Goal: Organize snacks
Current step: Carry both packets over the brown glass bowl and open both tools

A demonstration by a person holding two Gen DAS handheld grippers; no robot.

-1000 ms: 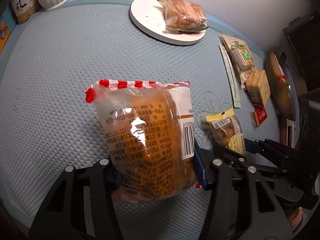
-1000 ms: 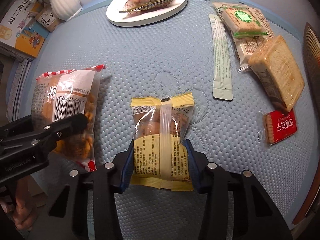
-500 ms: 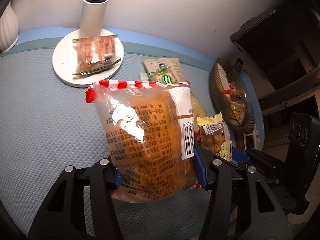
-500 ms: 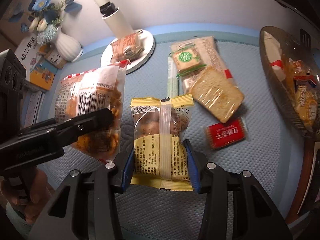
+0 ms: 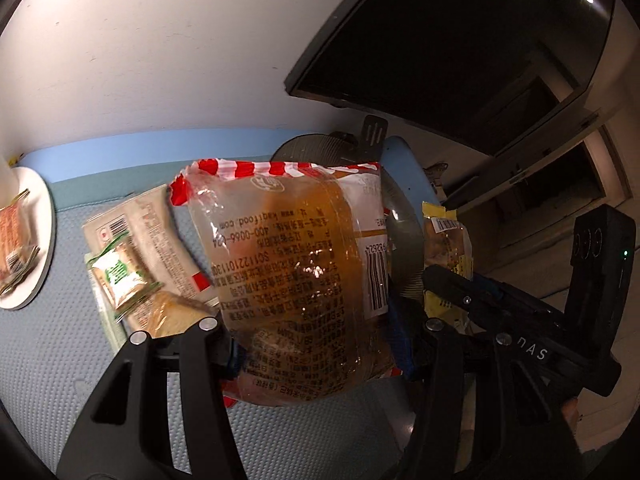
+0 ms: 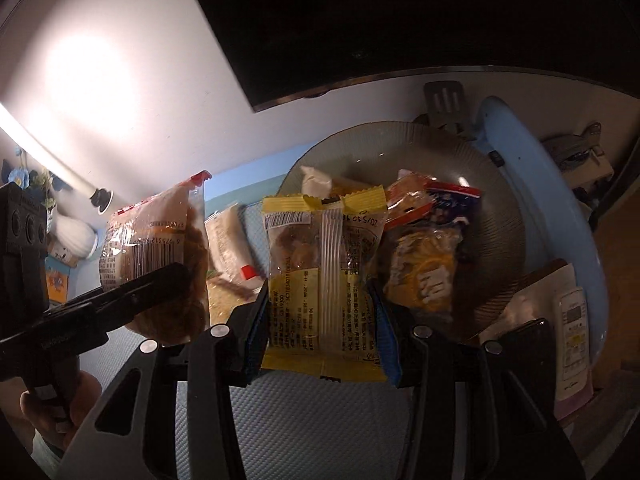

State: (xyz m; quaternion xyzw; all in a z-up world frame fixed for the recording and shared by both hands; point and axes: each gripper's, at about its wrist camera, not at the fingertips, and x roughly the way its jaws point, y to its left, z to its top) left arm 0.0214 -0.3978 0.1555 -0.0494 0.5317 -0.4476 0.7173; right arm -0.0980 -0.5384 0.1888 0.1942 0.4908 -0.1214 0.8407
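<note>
Largest in my view is the dark screen on the white wall, above the far edge of the blue textured mat that covers the table.

Next, at the mat's far right, stands the ribbed grey bowl, already holding several wrapped snacks; in the left wrist view only its rim shows behind the bag I carry.

My left gripper is clamped on the red-striped clear bread bag, its blue pads pressed into the bag's lower sides; the bag hangs clear of the mat, in front of the bowl. From the right wrist view the same bag appears at the left, level with the bowl's near rim.

My right gripper is closed on the yellow-edged snack packet, both pads against its sides; the packet is held upright, off the mat, directly before the bowl.

On the mat beyond the bread bag lie loose items: a pale flat packet, a green-labelled packet overlapping it, and a wrapped toast slice nearest my left gripper.

A white round plate at far left carries an orange wrapped snack.

Beside the bowl, at right, lies a white remote control.
</note>
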